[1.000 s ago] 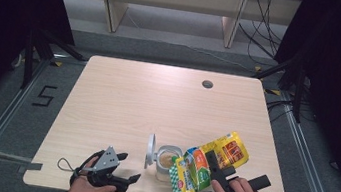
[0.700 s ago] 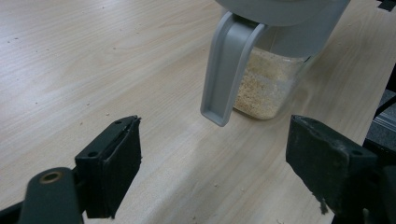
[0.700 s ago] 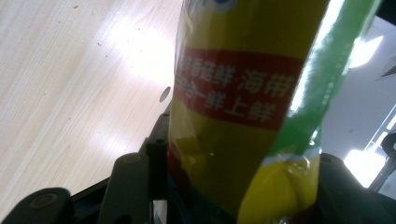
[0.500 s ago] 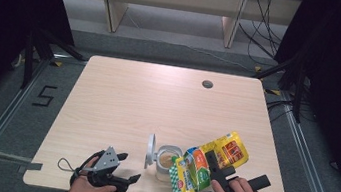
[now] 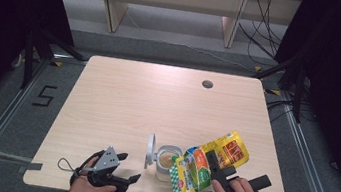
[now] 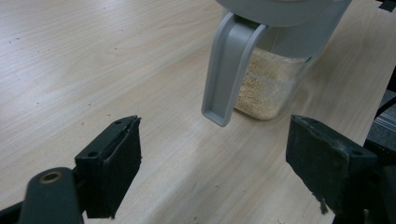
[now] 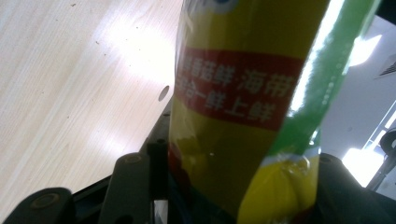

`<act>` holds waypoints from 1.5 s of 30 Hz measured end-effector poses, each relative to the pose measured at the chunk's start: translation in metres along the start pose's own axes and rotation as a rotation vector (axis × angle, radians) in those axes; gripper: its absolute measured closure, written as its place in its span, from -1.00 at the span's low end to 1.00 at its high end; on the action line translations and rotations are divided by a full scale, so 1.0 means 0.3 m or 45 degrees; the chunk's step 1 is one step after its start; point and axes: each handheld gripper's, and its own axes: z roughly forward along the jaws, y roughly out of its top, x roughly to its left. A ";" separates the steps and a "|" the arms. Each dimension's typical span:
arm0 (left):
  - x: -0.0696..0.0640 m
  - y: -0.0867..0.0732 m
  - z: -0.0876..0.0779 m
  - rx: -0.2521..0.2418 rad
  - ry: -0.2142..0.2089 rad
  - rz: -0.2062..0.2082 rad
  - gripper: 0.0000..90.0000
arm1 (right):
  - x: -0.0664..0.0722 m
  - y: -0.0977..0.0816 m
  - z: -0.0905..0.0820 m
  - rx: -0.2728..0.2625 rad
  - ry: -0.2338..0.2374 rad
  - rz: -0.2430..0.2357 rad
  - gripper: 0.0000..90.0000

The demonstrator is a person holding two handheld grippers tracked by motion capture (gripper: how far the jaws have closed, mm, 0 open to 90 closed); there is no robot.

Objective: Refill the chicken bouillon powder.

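The left tool (image 5: 117, 172) is black, with a grey three-cornered plate on top and a thin black cable looping from its rear. Seen from its own camera, its two jaws are blocky black pads (image 6: 116, 163) with worn, scuffed edges, mounted on black arms; one arm carries a brass-coloured screw at its pivot. The right tool (image 5: 221, 170) is black as well, with a stubby handle and a dark cable at the desk edge. Both forearms are bare, with no sleeves showing.
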 end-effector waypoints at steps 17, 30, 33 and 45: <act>0.003 0.002 -0.001 -0.001 -0.005 0.022 -0.61 | -0.005 -0.007 0.005 -0.018 0.006 -0.030 0.24; 0.004 0.002 -0.002 -0.001 -0.004 0.024 -0.61 | -0.003 -0.008 0.005 -0.022 0.006 -0.016 0.27; 0.002 0.002 -0.001 -0.001 -0.004 0.013 -0.61 | 0.005 -0.005 0.003 -0.010 0.012 0.041 0.27; 0.002 0.001 0.001 -0.001 -0.003 0.023 -0.61 | 0.005 -0.010 0.003 -0.021 0.015 0.063 0.27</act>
